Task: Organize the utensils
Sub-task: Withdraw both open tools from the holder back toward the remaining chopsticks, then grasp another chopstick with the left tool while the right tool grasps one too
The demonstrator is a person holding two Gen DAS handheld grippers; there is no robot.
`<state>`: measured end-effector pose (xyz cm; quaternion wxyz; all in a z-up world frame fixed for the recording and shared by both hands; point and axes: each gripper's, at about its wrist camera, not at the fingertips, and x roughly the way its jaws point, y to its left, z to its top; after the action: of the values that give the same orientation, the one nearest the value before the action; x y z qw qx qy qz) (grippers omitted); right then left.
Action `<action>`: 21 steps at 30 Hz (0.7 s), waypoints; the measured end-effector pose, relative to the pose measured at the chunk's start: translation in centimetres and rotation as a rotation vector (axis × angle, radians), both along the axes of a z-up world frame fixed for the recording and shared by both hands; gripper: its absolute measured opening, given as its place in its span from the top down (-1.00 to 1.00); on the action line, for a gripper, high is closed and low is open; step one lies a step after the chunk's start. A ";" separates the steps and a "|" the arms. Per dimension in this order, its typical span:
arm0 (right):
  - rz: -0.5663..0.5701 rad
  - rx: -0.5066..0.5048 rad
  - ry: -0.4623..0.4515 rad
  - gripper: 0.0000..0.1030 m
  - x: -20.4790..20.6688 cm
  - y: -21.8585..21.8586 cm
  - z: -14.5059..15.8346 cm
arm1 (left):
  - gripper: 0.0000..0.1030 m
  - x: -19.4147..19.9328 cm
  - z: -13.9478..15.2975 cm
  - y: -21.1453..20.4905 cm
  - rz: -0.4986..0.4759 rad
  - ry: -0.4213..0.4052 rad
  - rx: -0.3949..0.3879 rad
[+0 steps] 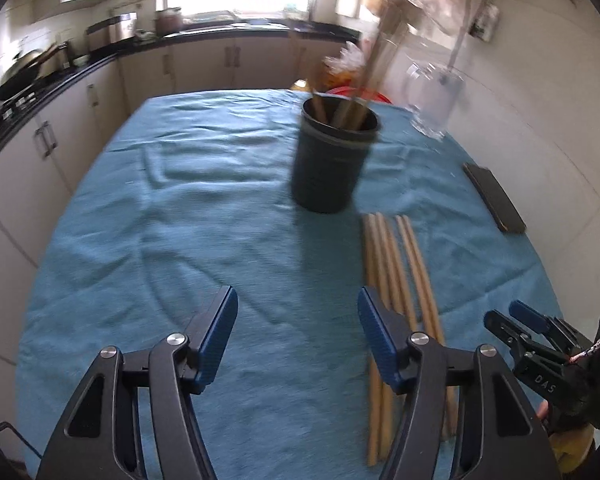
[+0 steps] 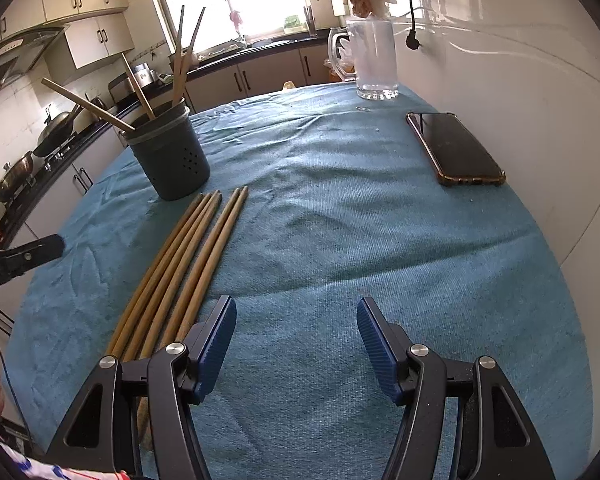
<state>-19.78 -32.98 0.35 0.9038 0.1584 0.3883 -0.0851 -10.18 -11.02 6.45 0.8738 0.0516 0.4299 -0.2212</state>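
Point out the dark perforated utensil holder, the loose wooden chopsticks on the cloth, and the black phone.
dark perforated utensil holder (image 2: 172,164): right wrist view, side wall.
loose wooden chopsticks (image 2: 180,264): right wrist view, mid-length of the bundle.
black phone (image 2: 456,148): right wrist view, screen centre.

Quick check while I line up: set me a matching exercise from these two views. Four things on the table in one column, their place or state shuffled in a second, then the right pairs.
Things
1. loose chopsticks
2. dark holder
3. phone
4. glass mug

Places or states
A. standing upright at the far end near the wall
B. lying flat in a row on the blue cloth
C. lying screen-up by the wall
D. standing with several chopsticks sticking out

Pairs: 1-B, 2-D, 3-C, 4-A
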 end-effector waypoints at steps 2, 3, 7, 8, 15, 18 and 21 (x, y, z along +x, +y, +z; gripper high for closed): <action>-0.002 0.017 0.006 -0.30 0.1 -0.1 -0.3 | -0.09 0.5 -0.7 -1.6 -0.034 0.016 0.018; -0.002 0.022 0.004 -0.30 0.1 -0.1 -0.3 | 0.04 0.8 -1.1 -2.5 -0.053 0.033 0.025; 0.002 0.036 -0.005 -0.30 0.0 -0.2 -0.3 | 0.38 2.0 -2.9 -5.5 -0.122 0.104 0.033; 0.004 0.041 -0.008 -0.31 0.0 -0.2 -0.3 | 0.43 2.1 -3.3 -5.9 -0.129 0.113 0.034; 0.010 0.065 -0.014 -0.36 0.0 -0.4 -0.5 | 0.78 3.0 -4.8 -7.4 -0.138 0.135 0.054; 0.015 0.068 -0.014 -0.38 0.1 -0.3 -0.6 | 0.81 3.4 -5.1 -7.3 -0.130 0.153 0.035; 0.017 0.067 -0.010 -0.40 0.2 -0.3 -0.6 | 0.86 3.5 -5.5 -7.4 -0.125 0.139 0.047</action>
<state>-19.60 -33.28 -0.25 0.9007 0.1857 0.3877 -0.0634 -6.66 -18.40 0.96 0.8249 0.0833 0.4906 -0.2682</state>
